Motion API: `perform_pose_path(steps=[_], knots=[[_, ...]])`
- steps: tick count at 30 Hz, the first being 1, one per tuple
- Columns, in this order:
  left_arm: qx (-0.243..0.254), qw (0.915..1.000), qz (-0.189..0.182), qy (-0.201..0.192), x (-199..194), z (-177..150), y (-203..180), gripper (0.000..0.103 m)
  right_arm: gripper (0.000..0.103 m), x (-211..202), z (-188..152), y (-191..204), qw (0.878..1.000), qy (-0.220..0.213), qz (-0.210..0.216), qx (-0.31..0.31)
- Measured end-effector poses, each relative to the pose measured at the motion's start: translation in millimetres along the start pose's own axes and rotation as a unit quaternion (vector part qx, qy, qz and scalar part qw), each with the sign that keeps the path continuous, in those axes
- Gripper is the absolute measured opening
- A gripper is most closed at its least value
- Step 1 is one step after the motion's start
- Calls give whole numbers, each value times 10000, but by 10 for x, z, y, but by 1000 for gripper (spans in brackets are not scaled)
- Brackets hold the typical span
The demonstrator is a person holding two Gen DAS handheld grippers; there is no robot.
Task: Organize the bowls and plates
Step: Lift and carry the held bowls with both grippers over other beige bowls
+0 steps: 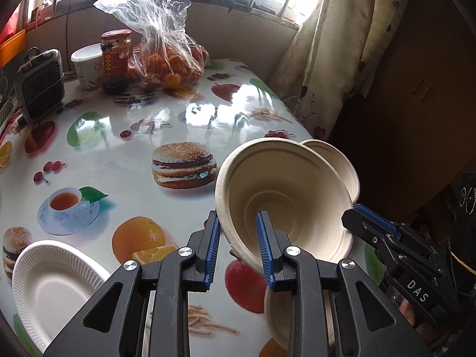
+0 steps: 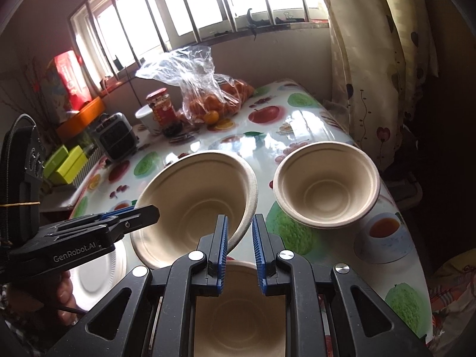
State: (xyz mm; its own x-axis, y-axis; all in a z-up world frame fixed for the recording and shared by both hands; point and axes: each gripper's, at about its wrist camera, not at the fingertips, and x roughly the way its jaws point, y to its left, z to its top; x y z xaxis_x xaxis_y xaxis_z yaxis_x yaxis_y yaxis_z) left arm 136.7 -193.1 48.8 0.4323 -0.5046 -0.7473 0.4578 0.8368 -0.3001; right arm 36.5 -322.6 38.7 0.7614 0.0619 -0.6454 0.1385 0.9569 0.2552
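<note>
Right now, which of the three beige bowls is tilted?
The large bowl whose rim lies between the fingers of the right gripper; the smaller bowl and the bowl below sit level.

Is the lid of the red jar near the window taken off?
No, the red jar still has its red lid on top, beside the white cup and the bag of oranges.

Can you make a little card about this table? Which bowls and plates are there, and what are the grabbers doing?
big bowl: tilted, rim between the fingers of both grippers
left gripper: straddles the bowl's wall; grip unclear
right gripper: straddles the opposite rim; grip unclear
small bowl: upright on the table, apart
third bowl: beneath the right gripper
white plate: flat on the table
far end: bag of oranges, jar
</note>
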Motion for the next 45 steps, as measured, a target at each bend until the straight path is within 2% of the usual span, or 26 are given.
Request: perform_pose_path(steps=[9,22,30,45], knots=[[204,9996,-185,-33,-132,-130,-185,26,17,-337,-153,-37,9995,-245,-143,96],[473,9983,-322,59,-239,-367,-395,26,17,-620,-458,-116,9986,-329,-268,317],[549,9976,-375,184,-215,-491,-449,26,17,-686,-635,-162,9981,-289,-316,448],[568,9970,-258,460,-77,-683,-444,26,18,-597,-877,-218,9976,-69,-323,614]])
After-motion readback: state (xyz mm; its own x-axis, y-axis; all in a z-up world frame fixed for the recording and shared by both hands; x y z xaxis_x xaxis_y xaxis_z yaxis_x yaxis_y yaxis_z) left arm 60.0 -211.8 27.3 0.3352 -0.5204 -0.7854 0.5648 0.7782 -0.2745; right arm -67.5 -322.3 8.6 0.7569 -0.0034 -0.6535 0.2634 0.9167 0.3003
